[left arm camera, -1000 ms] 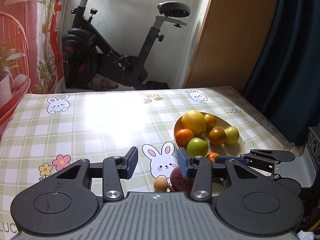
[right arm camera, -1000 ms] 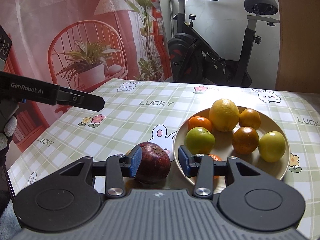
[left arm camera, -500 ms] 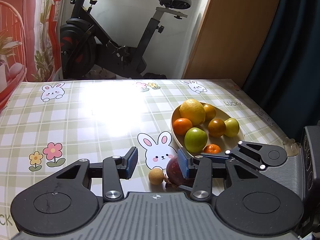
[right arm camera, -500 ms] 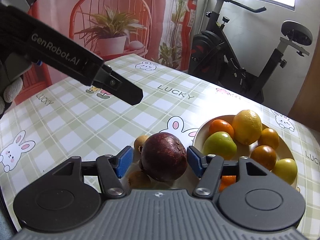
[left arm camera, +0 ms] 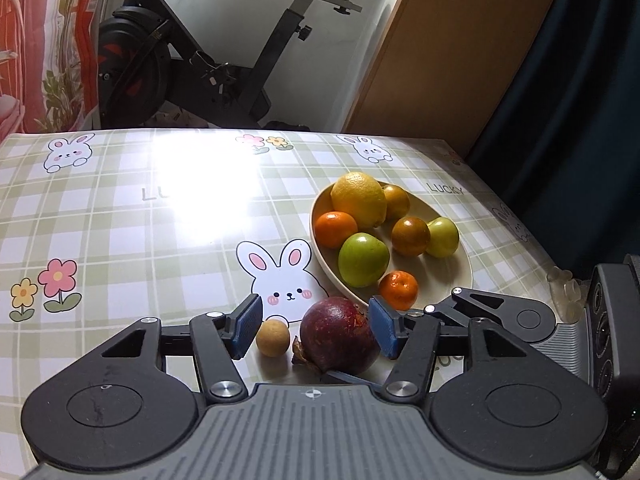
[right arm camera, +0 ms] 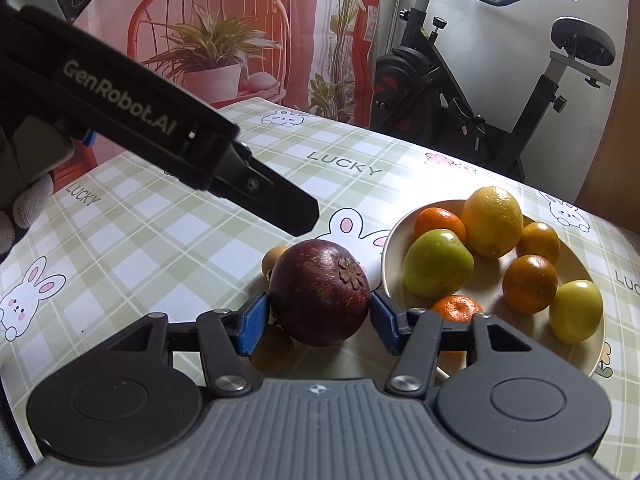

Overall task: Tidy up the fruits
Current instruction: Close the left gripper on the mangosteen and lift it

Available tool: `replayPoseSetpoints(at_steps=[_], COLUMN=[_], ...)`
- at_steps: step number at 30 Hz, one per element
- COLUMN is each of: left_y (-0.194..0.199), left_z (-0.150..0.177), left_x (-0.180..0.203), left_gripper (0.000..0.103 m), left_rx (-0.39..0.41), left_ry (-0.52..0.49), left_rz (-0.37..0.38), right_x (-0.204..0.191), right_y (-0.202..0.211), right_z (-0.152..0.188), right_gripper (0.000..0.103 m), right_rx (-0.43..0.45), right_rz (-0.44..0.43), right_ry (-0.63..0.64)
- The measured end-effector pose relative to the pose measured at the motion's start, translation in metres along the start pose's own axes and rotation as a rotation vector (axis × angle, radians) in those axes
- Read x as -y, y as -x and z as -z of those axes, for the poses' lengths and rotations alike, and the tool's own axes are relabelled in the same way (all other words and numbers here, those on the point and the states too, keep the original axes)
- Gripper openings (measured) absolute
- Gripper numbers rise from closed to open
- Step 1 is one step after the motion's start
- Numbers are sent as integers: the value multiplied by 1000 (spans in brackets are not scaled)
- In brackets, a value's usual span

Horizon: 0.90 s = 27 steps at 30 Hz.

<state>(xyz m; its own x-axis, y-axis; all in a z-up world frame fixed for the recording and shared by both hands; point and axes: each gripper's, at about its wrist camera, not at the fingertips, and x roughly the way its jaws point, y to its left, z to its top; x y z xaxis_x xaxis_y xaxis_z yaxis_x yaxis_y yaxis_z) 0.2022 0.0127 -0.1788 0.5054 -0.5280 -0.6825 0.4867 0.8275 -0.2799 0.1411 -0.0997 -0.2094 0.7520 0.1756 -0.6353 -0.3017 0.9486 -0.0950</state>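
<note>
Checked vinyl with rabbit and flower prints covers the tabletop [left arm camera: 120, 220]; an exercise bike [left arm camera: 208, 52] stands beyond its far edge.

Foreground, right wrist view: the right hand-held gripper [right arm camera: 316, 322] brackets a dark purple mangosteen [right arm camera: 319, 292]. Its blue pads [right arm camera: 251, 330] sit just beside the fruit's flanks, but whether they press on it cannot be told. Whether the fruit rests on the cloth or is lifted is likewise unclear.

Foreground, left wrist view: the left hand-held gripper [left arm camera: 316, 330] is spread wide and holds nothing. The same mangosteen [left arm camera: 340, 336] and a small tan round fruit [left arm camera: 273, 337] appear between its fingers, further out.

Middle distance: a cream plate [left arm camera: 460, 264] carries seven fruits, among them a large lemon [left arm camera: 359, 199], a green apple [left arm camera: 363, 259] and a small mandarin [left arm camera: 398, 289] at its near rim.

Progress (judged): most fruit is already gathered on the plate. The mangosteen and the small tan fruits remain off it, just beside its near-left rim.

View differences: the right wrist view alone shows a second tan fruit [right arm camera: 272, 346] partly hidden beneath the mangosteen, the flower-shaped mark on the mangosteen's end, and a gloved hand [right arm camera: 24, 208] at the left gripper. The left wrist view alone shows the first tan fruit whole and the right gripper's body from the side.
</note>
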Motion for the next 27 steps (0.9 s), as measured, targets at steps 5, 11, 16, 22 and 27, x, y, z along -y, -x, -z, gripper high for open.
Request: replayPoseSetpoints(at_steps=[5,11,16,22,27], left_y=[-9,-16,-22,-27,-28], left_z=[6,11,15,21,24], left_x=[1,1,4,3,4], left_gripper=[61,61,61,61,60], left_rx=[-23,-40,-56,-57,-52], left_ry=[9,13,9,24,11], left_rz=[9,11,18,44,53], right_x=[0,-4,-6,-4,-1], right_y=[3,4,6,7,8], right_z=[2,4,6,9,11], right_gripper=[58,58,58,58,59], right_rx=[5,14,18,28,33], right_rz=[-11,-19,-32,-39,-44], right_ry=[-15,-19,-32,-57,-73])
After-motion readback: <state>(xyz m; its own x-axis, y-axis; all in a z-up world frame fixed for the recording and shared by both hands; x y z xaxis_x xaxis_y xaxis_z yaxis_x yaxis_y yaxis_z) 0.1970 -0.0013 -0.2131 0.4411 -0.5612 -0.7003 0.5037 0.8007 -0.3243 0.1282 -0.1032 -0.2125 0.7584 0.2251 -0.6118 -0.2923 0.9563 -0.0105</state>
